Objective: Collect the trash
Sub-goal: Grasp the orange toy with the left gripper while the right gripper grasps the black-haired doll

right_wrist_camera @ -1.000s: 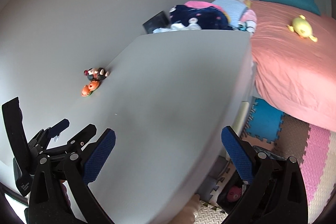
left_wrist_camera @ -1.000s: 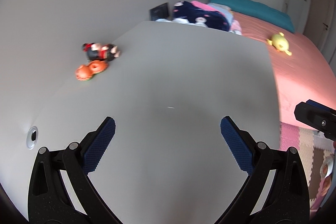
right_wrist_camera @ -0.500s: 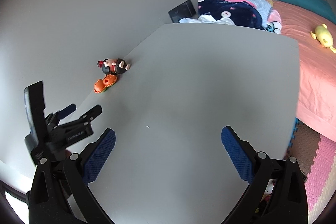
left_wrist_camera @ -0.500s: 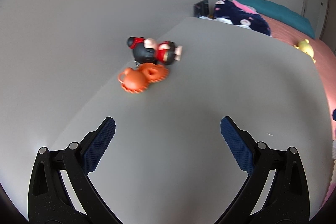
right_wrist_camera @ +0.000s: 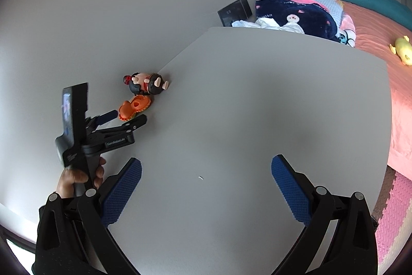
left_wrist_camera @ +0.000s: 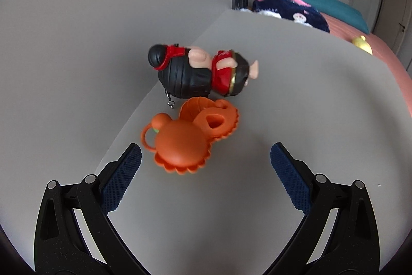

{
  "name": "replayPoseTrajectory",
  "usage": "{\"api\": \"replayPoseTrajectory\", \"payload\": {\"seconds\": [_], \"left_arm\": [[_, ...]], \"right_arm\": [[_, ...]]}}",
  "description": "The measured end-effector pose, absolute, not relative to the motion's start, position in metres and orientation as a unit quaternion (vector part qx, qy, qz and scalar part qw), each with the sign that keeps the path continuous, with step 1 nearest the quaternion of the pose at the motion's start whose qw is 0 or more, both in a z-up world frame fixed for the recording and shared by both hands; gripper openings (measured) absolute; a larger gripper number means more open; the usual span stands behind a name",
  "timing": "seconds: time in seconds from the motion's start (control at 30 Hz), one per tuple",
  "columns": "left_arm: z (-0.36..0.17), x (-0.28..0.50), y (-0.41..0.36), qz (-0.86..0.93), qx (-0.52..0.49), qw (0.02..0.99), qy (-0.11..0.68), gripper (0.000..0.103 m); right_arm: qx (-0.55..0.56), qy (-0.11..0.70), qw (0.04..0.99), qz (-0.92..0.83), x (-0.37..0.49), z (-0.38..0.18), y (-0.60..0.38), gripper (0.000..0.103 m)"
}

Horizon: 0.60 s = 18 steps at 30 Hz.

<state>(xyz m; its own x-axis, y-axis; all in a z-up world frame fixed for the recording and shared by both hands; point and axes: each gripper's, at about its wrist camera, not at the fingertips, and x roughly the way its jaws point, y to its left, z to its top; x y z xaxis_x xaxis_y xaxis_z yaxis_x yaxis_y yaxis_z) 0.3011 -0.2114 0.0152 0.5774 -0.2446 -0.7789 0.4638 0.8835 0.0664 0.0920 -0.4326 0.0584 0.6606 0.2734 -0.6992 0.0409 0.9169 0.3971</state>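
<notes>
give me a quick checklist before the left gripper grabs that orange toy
1. left gripper open: ok
2. orange toy between the pads, not yet enclosed: ok
3. Doll figure clear of the grab: not ok, it seems to touch the toy's far side
4. Toy's two halves joined: cannot tell
5. right gripper open over bare table, out of the way: ok
6. Trash container in view: not ok

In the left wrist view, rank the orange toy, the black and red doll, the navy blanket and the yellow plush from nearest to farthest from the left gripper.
Nearest the left gripper first:
1. Orange toy, on the table just ahead of the open jaws, slightly left.
2. Black and red doll, lying right behind the orange toy, by the wall.
3. Navy blanket, beyond the table's far edge.
4. Yellow plush, on the pink bed, far right; roughly level with the blanket, so close to call.
</notes>
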Motion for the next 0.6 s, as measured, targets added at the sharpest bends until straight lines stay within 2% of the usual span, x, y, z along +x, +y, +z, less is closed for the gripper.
{"api": "replayPoseTrajectory", "payload": {"seconds": [0.27, 0.33, 0.6], "left_arm": [[0.015, 0.322, -0.214, -0.221, 0.142, 0.872, 0.412, 0.094], [0.015, 0.324, -0.215, -0.221, 0.142, 0.873, 0.411, 0.077], [0.015, 0.315, -0.218, -0.219, 0.143, 0.873, 0.411, 0.077]], "right_arm": [[0.19, 0.421, 0.885, 0.064, 0.1, 0.048, -0.43, 0.1], [0.188, 0.422, 0.884, 0.066, 0.101, 0.047, -0.43, 0.1], [0.2, 0.413, 0.885, 0.076, 0.105, 0.048, -0.431, 0.1]]}}
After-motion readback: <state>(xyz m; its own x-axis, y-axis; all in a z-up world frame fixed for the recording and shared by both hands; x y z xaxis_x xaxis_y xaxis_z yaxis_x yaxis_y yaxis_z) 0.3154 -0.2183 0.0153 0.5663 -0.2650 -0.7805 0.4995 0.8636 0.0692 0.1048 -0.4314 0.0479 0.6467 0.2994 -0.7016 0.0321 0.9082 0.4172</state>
